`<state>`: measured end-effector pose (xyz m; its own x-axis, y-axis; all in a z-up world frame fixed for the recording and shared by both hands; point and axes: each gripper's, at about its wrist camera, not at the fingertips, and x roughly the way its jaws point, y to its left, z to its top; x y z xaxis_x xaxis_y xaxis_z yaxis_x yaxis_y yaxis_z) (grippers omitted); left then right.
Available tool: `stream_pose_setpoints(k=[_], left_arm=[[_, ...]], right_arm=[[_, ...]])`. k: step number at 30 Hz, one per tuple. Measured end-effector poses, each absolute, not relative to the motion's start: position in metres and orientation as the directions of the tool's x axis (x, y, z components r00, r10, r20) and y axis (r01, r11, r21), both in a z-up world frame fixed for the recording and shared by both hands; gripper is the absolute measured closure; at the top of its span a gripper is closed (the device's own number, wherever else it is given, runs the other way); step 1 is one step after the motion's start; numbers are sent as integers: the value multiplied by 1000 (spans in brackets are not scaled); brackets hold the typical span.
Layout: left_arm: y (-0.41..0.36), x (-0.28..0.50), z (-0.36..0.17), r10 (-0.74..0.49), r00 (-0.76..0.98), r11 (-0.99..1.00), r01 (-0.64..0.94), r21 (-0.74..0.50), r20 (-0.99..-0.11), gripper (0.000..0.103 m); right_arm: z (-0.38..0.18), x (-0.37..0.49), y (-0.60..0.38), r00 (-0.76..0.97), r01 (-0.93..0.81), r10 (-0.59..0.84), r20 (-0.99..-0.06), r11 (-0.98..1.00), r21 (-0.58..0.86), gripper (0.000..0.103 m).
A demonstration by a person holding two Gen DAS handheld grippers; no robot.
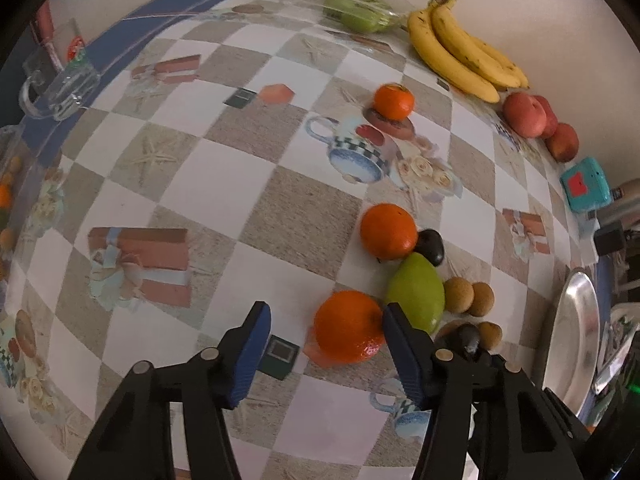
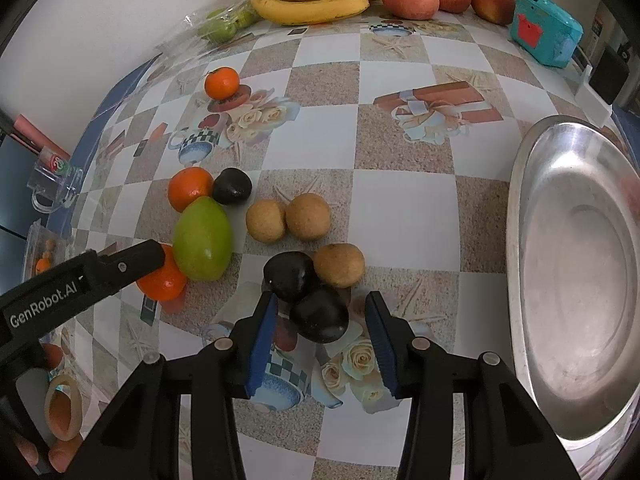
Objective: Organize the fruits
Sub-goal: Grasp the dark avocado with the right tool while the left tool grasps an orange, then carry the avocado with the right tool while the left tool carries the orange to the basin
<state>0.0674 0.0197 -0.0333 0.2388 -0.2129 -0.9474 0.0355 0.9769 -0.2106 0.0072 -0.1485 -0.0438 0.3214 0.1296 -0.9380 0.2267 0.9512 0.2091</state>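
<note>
The left hand-held gripper (image 1: pixel 326 350) brackets an orange (image 1: pixel 347 327), right pad touching, left pad apart.

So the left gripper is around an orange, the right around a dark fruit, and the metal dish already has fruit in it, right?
Not quite: the metal dish holds no fruit, as the right wrist view shows. The rest stands: the left gripper has the orange between its fingers, and the right gripper has a dark fruit between its own.
</note>
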Motion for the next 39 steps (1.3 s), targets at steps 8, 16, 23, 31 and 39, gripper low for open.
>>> stream_pose_setpoints(k=[8,16,23,31,39], left_arm=[[14,66,-32,-258,236,966,62,-250,-937,65],[18,67,-28,-251,254,968,51,-246,-934,66],[24,66,-22,-249,284,967,31,-251,-926,66],[30,63,-1,-265,351,962,30,-272,-898,66],[29,62,10,-262,387,963,45,-266,-884,66]], right_arm=[[-44,7,-149,321,224,149,-935,948,228,67],[-44,6,-151,319,227,158,-934,944,238,73],[-42,4,-152,326,233,185,-927,935,269,73],[-19,-3,-156,398,222,196,-896,927,301,73],[2,-7,-161,459,227,169,-872,927,299,73]])
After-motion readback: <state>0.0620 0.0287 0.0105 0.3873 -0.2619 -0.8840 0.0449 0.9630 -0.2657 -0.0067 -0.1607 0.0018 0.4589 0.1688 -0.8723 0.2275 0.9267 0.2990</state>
